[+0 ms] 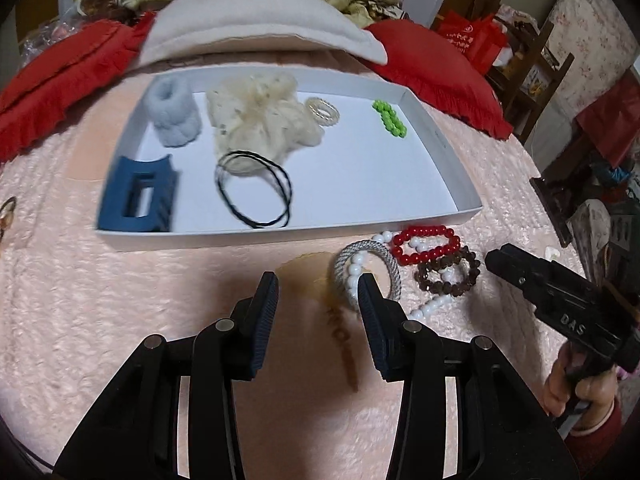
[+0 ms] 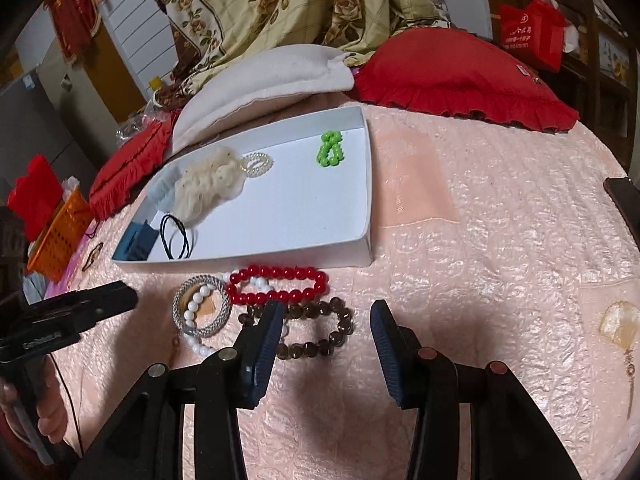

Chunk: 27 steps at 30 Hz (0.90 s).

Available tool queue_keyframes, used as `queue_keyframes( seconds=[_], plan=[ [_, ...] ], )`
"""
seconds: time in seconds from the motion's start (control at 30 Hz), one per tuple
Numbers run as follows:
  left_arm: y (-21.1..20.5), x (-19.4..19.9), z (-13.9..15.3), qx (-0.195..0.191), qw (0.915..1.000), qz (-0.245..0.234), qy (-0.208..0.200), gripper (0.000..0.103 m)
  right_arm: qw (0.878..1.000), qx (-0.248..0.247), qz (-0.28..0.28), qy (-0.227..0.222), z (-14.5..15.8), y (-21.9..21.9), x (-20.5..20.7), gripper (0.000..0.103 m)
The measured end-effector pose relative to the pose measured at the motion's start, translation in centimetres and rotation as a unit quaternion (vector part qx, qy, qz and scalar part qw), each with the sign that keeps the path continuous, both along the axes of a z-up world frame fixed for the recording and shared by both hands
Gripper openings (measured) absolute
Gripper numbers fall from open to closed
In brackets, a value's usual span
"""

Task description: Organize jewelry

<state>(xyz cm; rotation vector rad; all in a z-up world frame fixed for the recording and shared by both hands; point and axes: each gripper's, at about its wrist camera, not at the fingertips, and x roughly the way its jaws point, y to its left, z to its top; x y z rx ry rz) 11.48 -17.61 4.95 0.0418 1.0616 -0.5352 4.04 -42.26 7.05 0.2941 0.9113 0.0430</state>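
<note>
A white tray [image 1: 448, 168] lies on the pink bedspread and holds a blue claw clip [image 1: 138, 196], black hair ties [image 1: 256, 188], a cream scrunchie [image 1: 260, 116], a light blue scrunchie [image 1: 172, 112], a pearl ring band [image 1: 322, 110] and a green bead piece [image 1: 389, 118]. In front of the tray lie a silver mesh bangle [image 1: 384, 264], a white pearl strand [image 1: 432, 306], a red bead bracelet [image 2: 280, 284] and a brown bead bracelet [image 2: 316, 328]. My left gripper [image 1: 318, 292] is open and empty, just left of the bangle. My right gripper [image 2: 326, 320] is open and empty, over the brown bracelet.
Red frilled pillows [image 2: 460, 76], a white cushion [image 1: 256, 28] and a floral quilt [image 2: 300, 4] lie behind the tray. An orange basket [image 2: 60, 236] stands at the left edge. A dark phone [image 2: 624, 200] lies at the right. A brown stain [image 1: 308, 276] marks the spread.
</note>
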Motion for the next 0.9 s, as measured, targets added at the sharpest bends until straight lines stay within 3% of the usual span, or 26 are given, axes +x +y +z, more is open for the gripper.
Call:
queue_keyframes(
  seconds=[0.23,0.3,0.43,0.57,0.67,0.9],
  plan=[
    [-2.3,1.3,-2.7,0.025,0.9996,-0.004,0.012,0.04,1.0,0.006,0.009,0.004,-1.3,0.4,2.3,0.044],
    [-2.6,1.5,-3.0,0.021,0.9997,-0.009,0.011,0.036,1.0,0.009,0.01,0.008,-1.8,0.5,3.1,0.041],
    [-3.4,1.6,-3.1,0.025,0.9994,-0.021,0.009,0.008,1.0,0.007,0.014,0.012,-2.7,1.1,4.5,0.034],
    [-3.9,0.8,-3.0,0.046,0.9986,-0.025,-0.011,0.008,1.0,-0.016,0.025,0.008,-2.8,2.2,4.8,0.02],
    [-3.1,-0.1,-2.3,0.037,0.9989,-0.026,-0.012,0.008,0.999,-0.013,0.042,0.01,-2.8,2.8,4.2,0.009],
    [0.0,-2.1,1.3,0.0,0.9995,-0.02,-0.025,0.008,0.999,0.033,0.04,-0.008,-1.1,2.3,1.7,0.009]
  ],
)
